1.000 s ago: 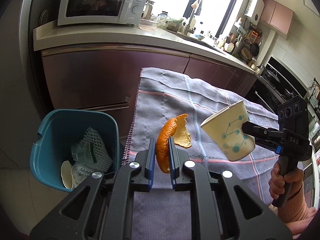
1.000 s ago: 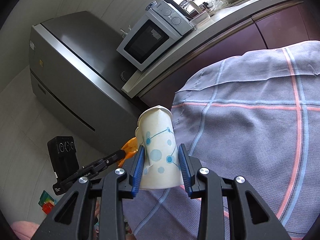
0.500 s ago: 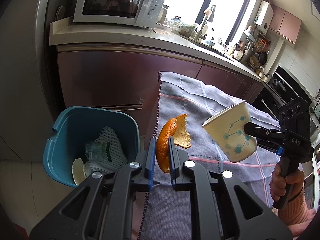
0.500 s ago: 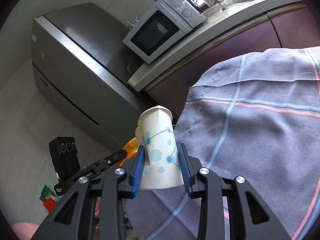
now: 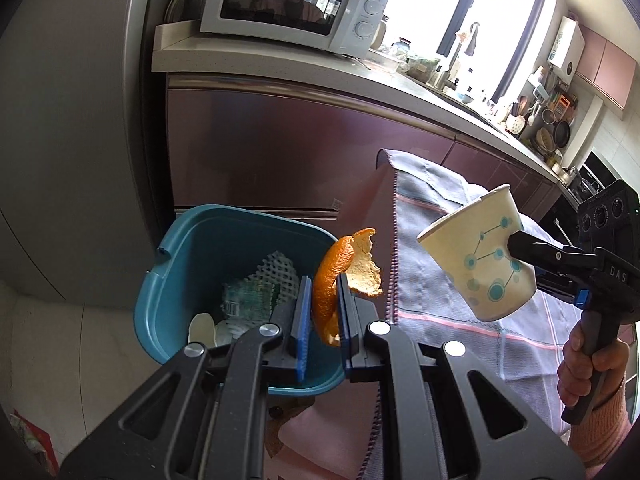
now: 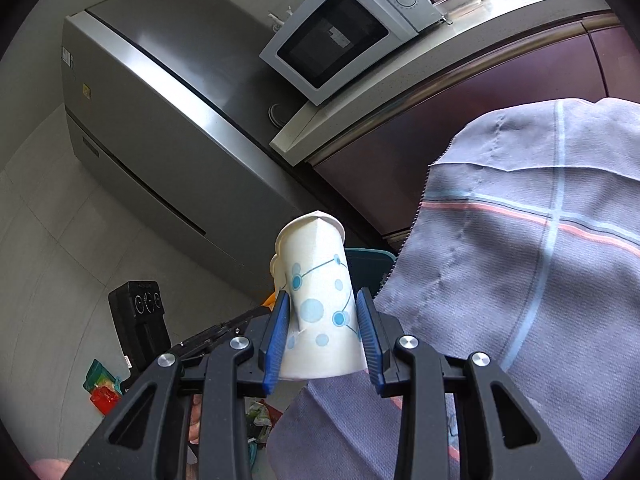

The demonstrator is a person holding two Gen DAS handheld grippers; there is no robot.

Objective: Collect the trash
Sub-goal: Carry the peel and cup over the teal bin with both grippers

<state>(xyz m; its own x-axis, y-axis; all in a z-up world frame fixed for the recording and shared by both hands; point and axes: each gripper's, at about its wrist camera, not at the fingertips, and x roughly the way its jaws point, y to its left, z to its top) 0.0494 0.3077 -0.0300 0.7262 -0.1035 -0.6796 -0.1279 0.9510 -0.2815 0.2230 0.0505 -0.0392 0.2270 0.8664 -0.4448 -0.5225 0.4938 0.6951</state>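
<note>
a: what's shifted in the last second?

b: the teal bin (image 5: 240, 280), half off to the left before, now sits right under the left gripper (image 5: 322, 320); the grey cloth (image 5: 432, 280) has slid to the right.

a: and the tongs?

b: both clamped. the right gripper (image 6: 322, 334) squeezes the paper cup (image 6: 316, 300) just right of the bin; the left, nearly closed, pinches the orange peel (image 5: 334, 280) over the bin's near right corner.

a: so?

b: the peel looks ready to drop in, the cup next.
</note>
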